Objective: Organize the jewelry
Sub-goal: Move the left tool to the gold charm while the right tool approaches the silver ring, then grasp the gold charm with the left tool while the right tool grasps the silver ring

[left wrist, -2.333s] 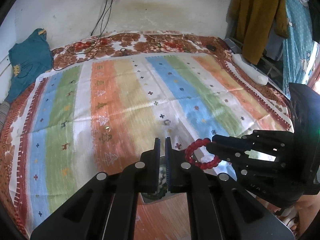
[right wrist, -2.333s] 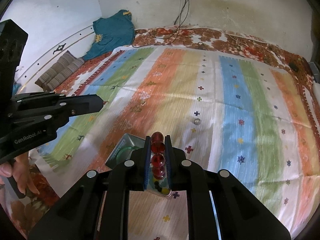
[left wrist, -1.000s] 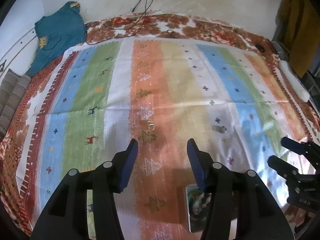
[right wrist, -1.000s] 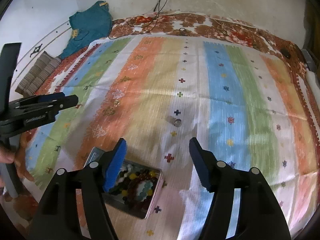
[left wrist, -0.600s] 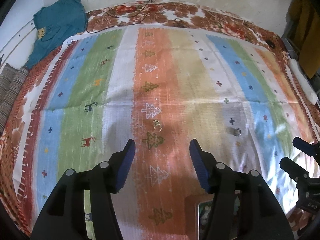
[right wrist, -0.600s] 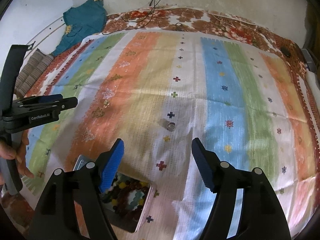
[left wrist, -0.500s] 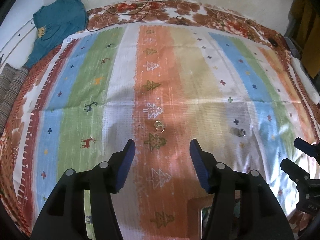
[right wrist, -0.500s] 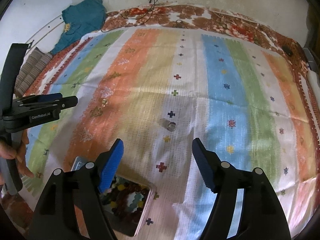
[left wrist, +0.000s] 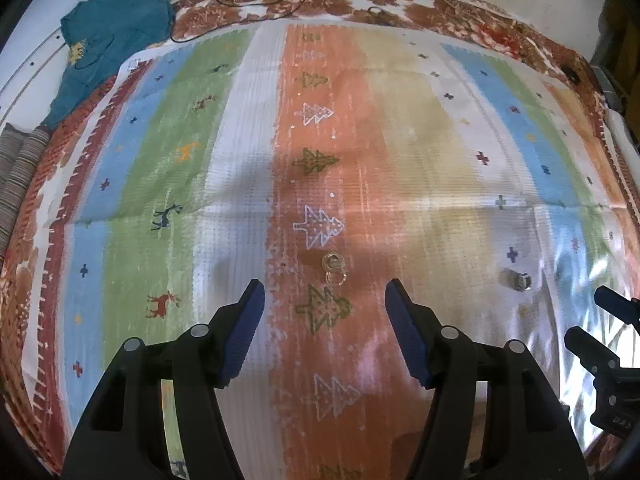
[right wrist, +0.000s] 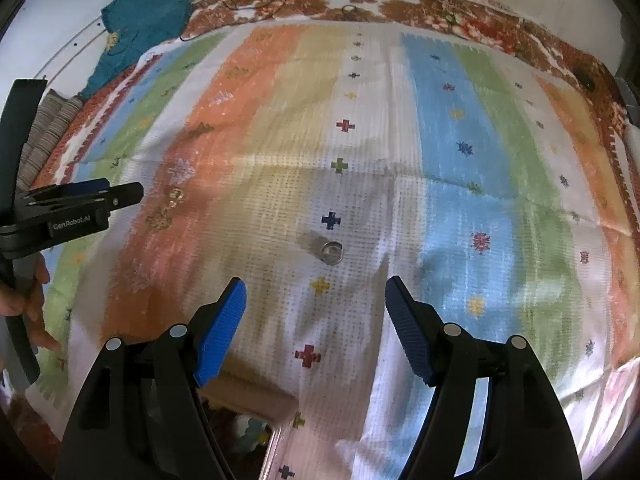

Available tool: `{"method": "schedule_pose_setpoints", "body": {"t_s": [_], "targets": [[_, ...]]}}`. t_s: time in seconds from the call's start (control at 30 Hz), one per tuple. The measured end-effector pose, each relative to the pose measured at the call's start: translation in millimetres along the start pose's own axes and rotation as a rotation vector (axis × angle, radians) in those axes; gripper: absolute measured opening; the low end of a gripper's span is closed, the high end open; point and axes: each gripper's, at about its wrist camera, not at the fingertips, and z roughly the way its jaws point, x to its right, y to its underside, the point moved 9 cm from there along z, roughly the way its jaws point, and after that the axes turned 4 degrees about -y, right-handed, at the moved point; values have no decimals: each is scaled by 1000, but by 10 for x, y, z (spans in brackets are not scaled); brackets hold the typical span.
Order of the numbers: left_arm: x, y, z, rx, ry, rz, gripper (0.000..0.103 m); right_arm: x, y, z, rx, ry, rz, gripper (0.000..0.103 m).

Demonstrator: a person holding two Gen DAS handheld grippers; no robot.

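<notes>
On the striped bedspread (left wrist: 248,184), the left gripper (left wrist: 325,334) hangs with its jaws opening and empty, small gold rings (left wrist: 335,267) lying just beyond it on the orange stripe. Right of those rings, the silver ring (right wrist: 331,251) lies ahead of the right gripper (right wrist: 314,330), spread wide and empty.

Silver ring (right wrist: 331,251), perhaps, on striped cloth (right wrist: 460,152)
</notes>
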Motion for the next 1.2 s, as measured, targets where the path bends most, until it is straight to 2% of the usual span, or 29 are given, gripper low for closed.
{"method": "schedule_pose_setpoints", "body": {"t_s": [0.23,0.37,0.47,0.77,1.0,1.07,1.2], "targets": [[-31,-32,225,-34,-8,3,63,35,-46,214,-32,5,-3,72],[-45,-64,298,-42,-7,7,63,32,-59,306,-60,-30,24,72],[-49,-70,367,-52,-4,9,62,46,-86,349,-62,-8,16,72],[29,-142,502,-71,28,20,52,51,-114,529,-99,29,-8,71],[80,-119,659,-118,40,18,42,115,-127,696,-134,53,-18,54],[73,-105,704,-133,39,14,36,147,-115,756,-146,58,-14,52],[62,-120,742,-125,29,10,31,173,-130,804,-147,53,-12,50]]}}
